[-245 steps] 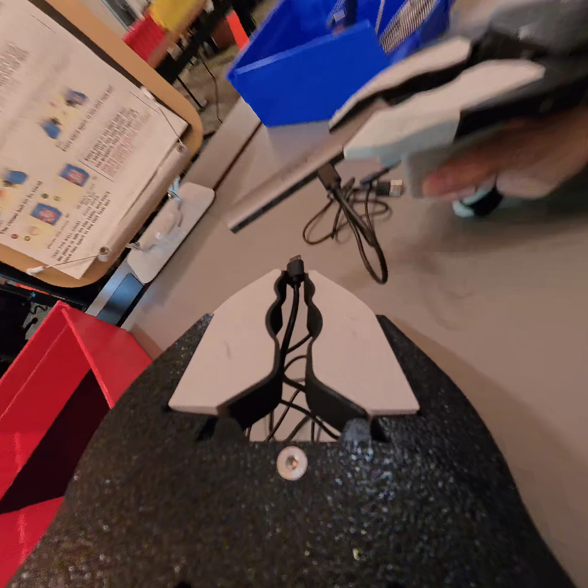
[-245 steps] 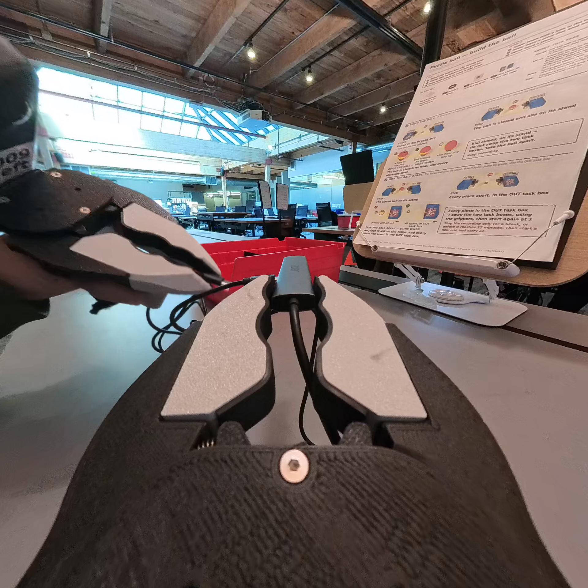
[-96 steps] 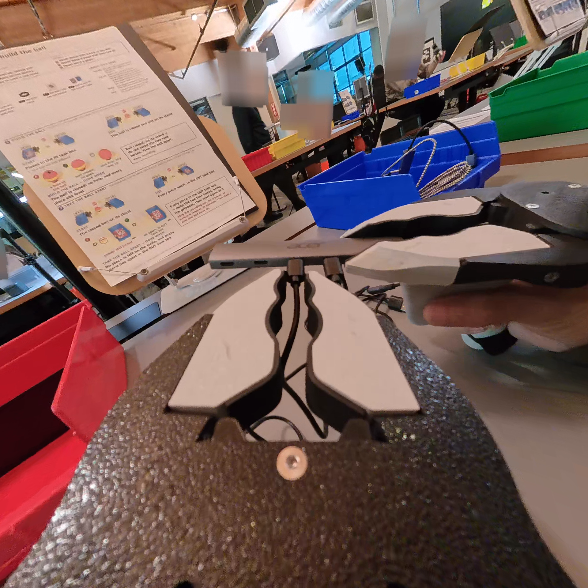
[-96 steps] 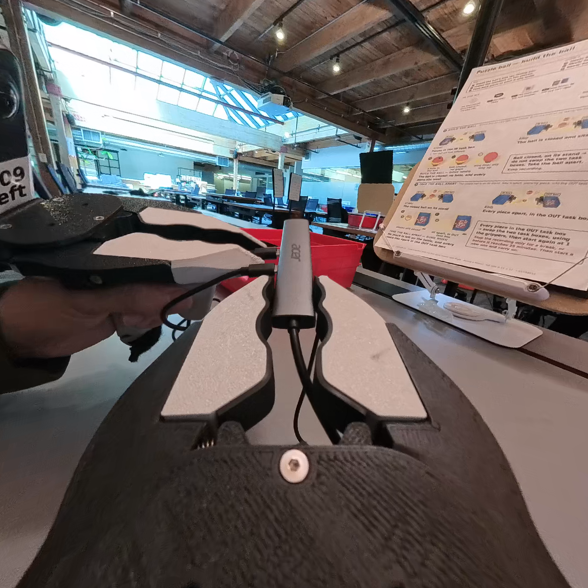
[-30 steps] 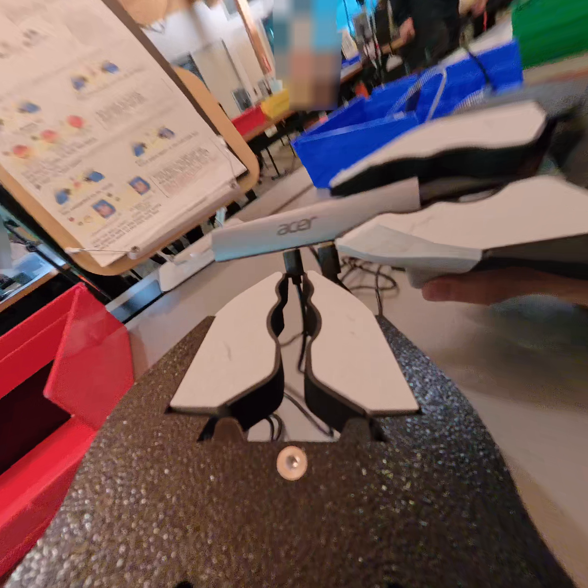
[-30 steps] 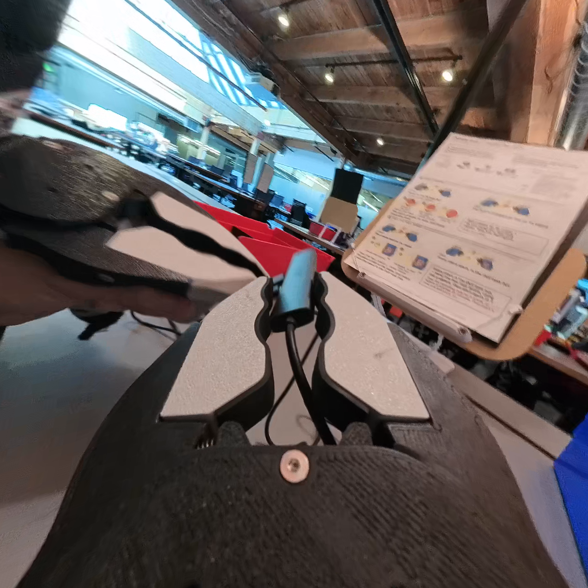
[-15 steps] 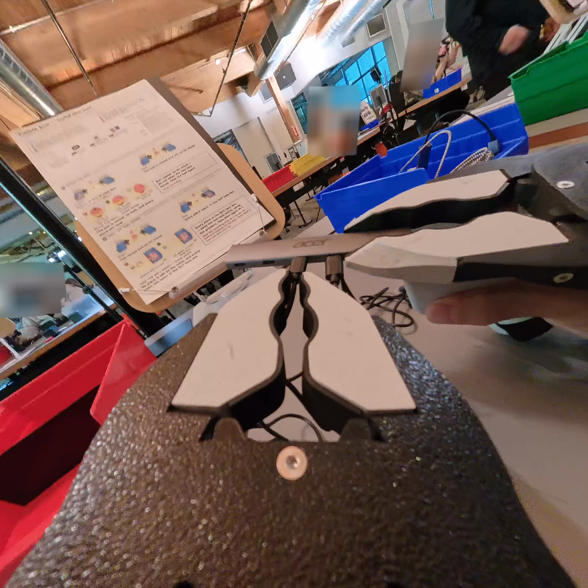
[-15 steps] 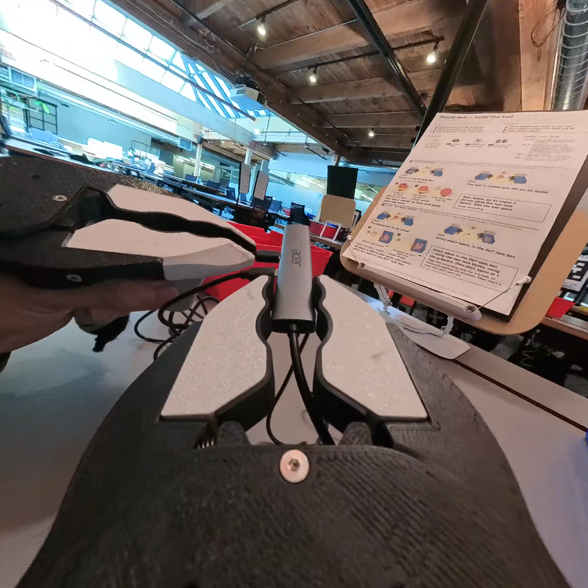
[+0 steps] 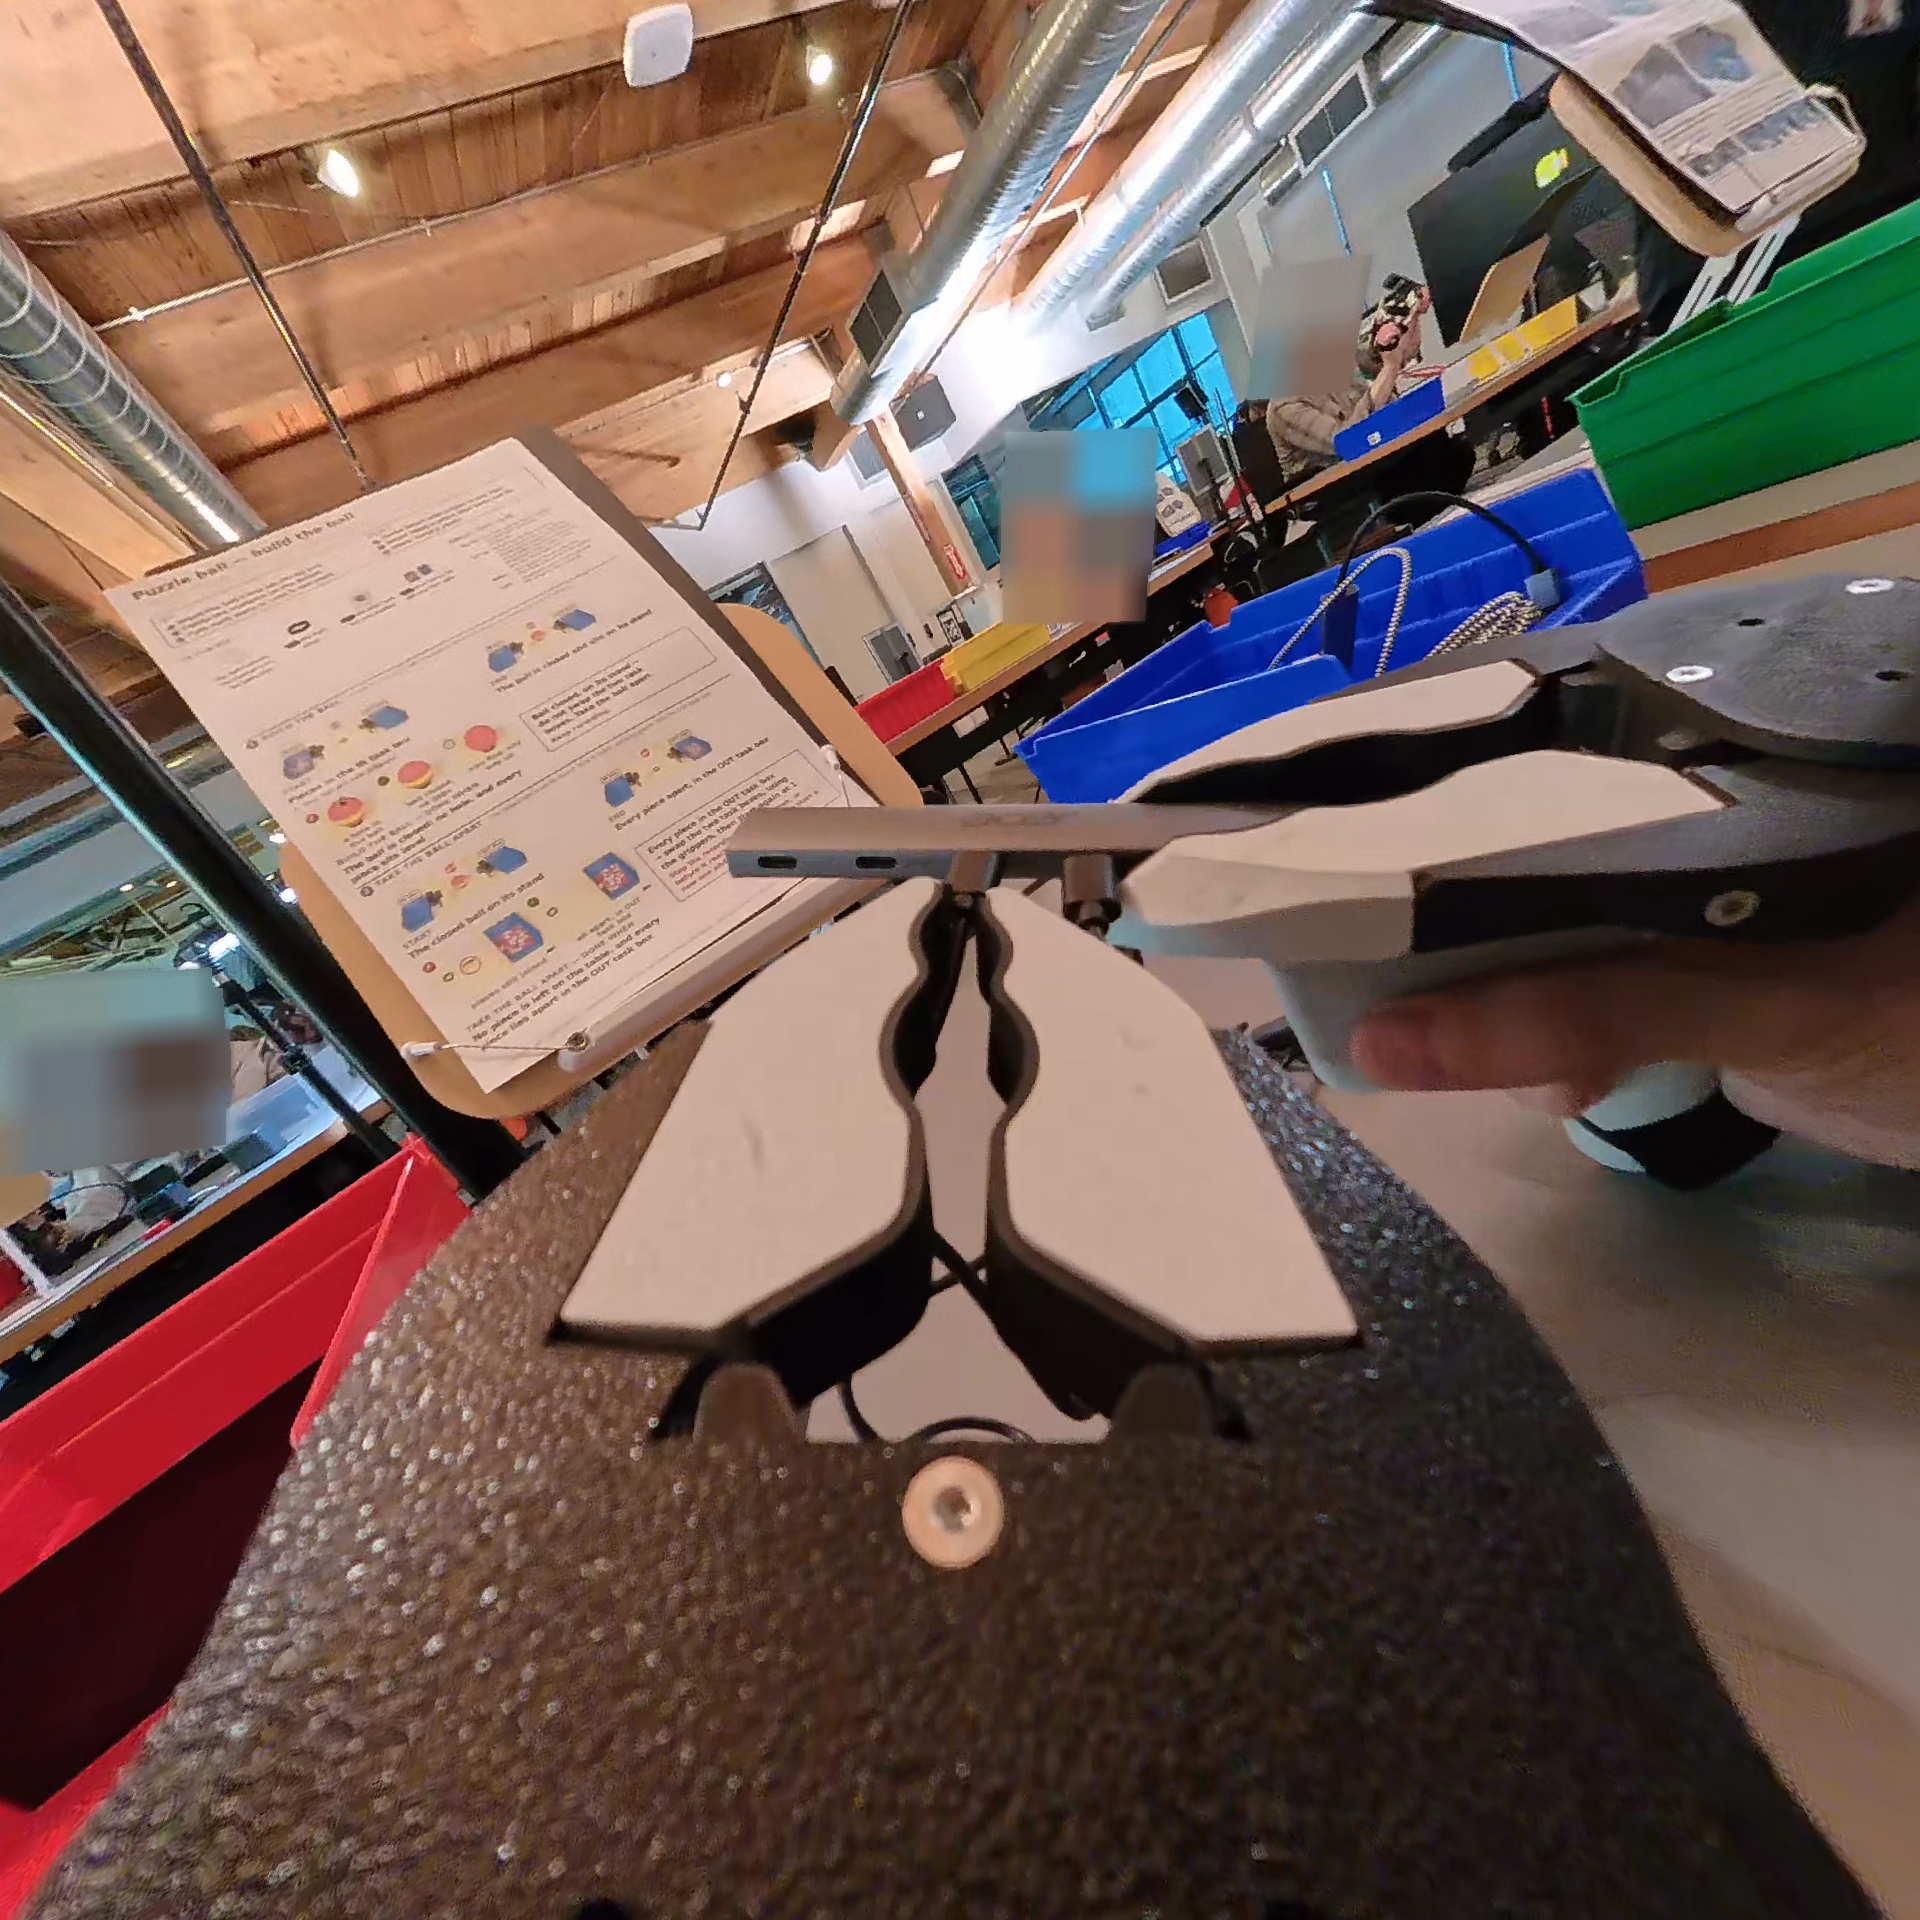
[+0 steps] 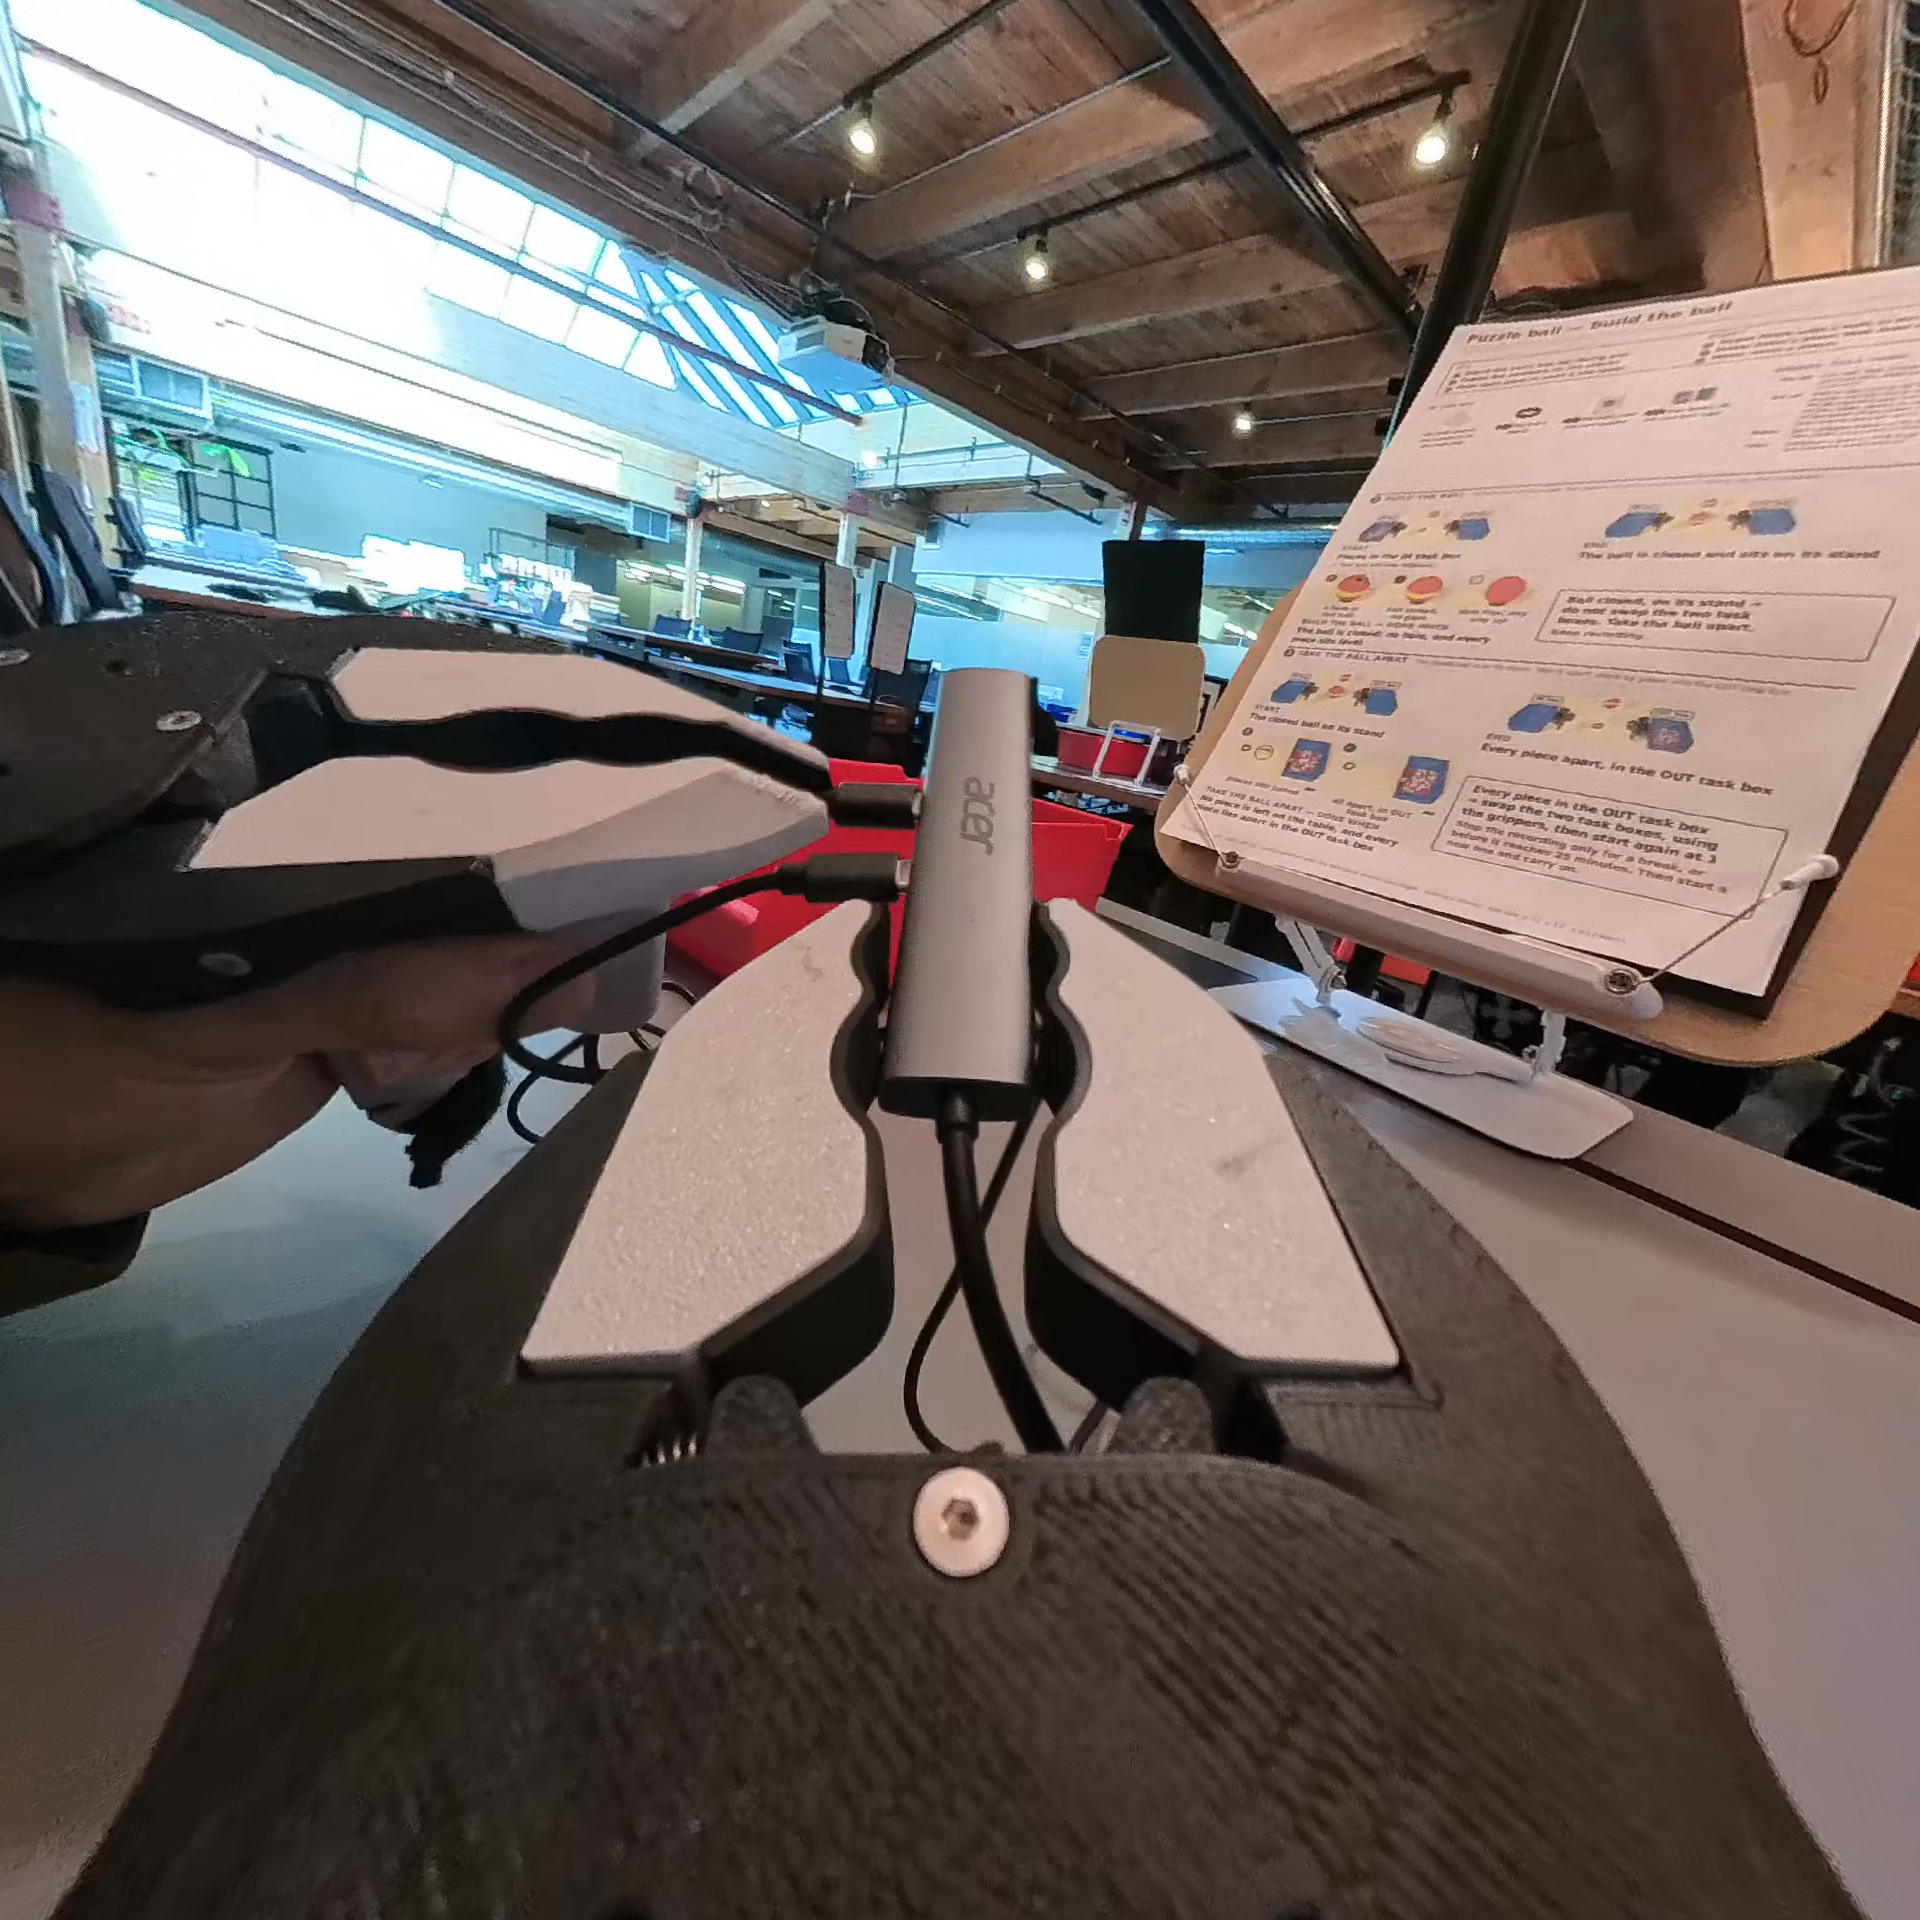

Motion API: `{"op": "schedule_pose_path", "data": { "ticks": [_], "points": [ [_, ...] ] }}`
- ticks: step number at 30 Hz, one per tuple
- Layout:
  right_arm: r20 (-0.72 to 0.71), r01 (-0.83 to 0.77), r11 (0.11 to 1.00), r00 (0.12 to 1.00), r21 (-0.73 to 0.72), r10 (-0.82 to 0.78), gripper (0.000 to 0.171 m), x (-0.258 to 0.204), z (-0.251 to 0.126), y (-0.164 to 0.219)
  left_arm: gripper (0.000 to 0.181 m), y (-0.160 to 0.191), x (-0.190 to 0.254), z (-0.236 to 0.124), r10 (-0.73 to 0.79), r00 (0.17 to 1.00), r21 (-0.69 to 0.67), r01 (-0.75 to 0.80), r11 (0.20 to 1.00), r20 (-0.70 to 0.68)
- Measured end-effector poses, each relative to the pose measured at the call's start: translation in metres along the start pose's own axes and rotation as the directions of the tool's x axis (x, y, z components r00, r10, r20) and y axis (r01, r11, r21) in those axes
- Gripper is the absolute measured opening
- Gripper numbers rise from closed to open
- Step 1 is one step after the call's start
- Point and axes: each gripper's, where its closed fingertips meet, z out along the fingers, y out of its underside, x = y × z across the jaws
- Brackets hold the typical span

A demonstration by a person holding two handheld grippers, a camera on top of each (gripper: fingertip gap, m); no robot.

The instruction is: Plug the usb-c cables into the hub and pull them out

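My left gripper (image 9: pixel 971 914) is pinched on a usb-c plug (image 10: pixel 871 802) seated in the hub's (image 10: pixel 966 883) side; my right gripper (image 10: pixel 961 997) clamps the hub's cable end, held in the air above the bench (image 10: pixel 1714 1351). A second plug (image 10: pixel 847 875) sits just beside. Left view alone shows two free ports (image 9: pixel 831 862) toward the hub's far end.

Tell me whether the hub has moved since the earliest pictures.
Yes. The hub now sticks out farther from the right gripper, rising past the red bin.
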Motion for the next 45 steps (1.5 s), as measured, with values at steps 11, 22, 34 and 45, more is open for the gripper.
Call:
{"op": "schedule_pose_path", "data": {
  "ticks": [11,22,34,45],
  "points": [
    [-0.009,-0.023,0.999,1.000,0.027,0.024,0.030,0.003,-0.002,-0.003,0.004,0.002,-0.007,-0.001,-0.048,0.999,0.008,0.047,0.999,0.025],
    [0.013,0.015,1.000,1.000,0.015,-0.015,0.025,-0.006,-0.001,-0.004,0.003,-0.003,-0.008,-0.003,-0.130,0.991,0.061,0.129,0.990,0.016],
    [-0.079,0.027,0.998,0.996,-0.055,-0.031,0.024,0.004,0.000,0.005,0.000,0.007,-0.007,0.004,-0.013,1.000,-0.057,0.015,0.998,0.024],
    [-0.170,0.070,0.996,0.982,-0.049,-0.077,0.024,0.025,-0.006,0.003,0.009,0.010,0.021,0.012,-0.206,0.973,-0.235,0.177,0.956,-0.103]
  ]
}}
